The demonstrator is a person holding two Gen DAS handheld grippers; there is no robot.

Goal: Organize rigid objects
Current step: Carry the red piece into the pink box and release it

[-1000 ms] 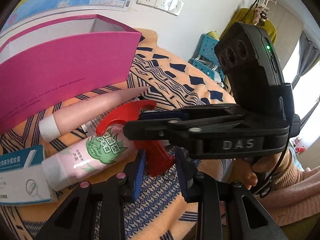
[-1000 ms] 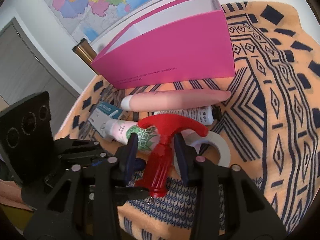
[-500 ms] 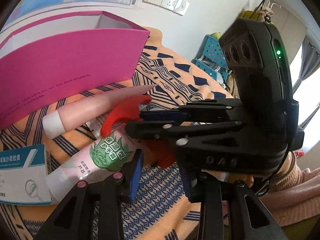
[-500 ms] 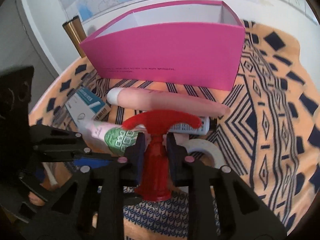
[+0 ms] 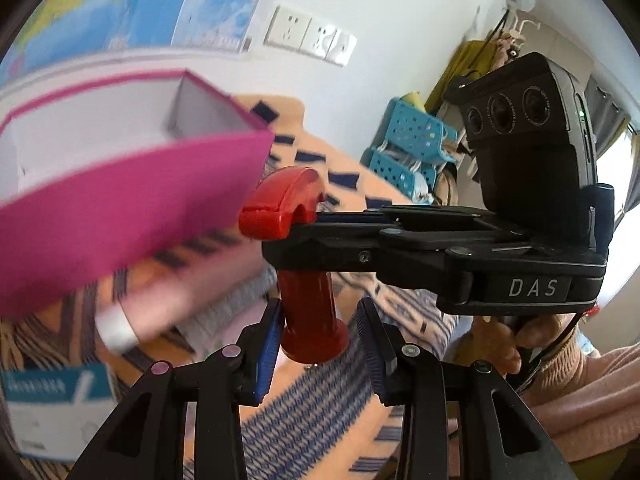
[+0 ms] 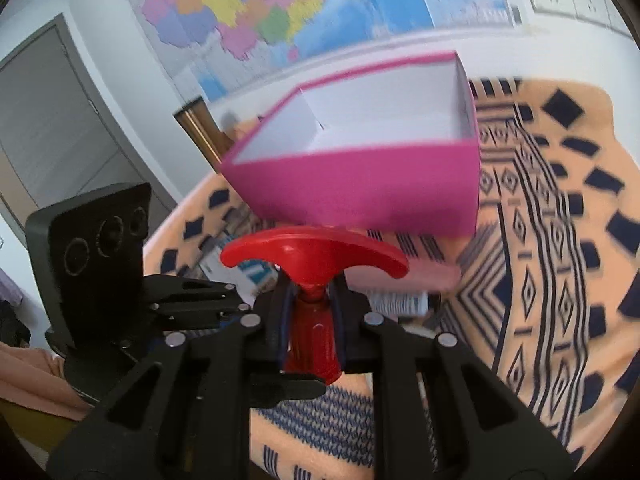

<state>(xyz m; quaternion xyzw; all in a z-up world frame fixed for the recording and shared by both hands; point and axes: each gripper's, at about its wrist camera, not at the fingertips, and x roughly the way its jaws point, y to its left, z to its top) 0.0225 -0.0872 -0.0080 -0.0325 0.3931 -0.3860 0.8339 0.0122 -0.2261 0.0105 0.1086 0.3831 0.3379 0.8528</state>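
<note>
The red plastic toy hammer (image 6: 316, 276) has a curved, glossy head with a blunt face at one end and a tapering claw at the other, and a ribbed handle that flares to a round foot. It is held clear of the patterned orange cloth (image 6: 560, 280), in front of the near wall of the pink box (image 6: 360, 184). The right gripper (image 6: 314, 320) is clamped on the handle just below the head, both pads pressing the shaft. The left gripper (image 5: 318, 340) sits around the flared foot with its jaws slightly apart; one blue pad lies against the handle, the other stands clear of it. The pink box is open at the top, white inside, and stands toward the far edge of the cloth. Below the hammer a pale pink tube (image 5: 160, 312) and a teal-and-white carton (image 5: 52, 404) lie on the cloth, both blurred.
</note>
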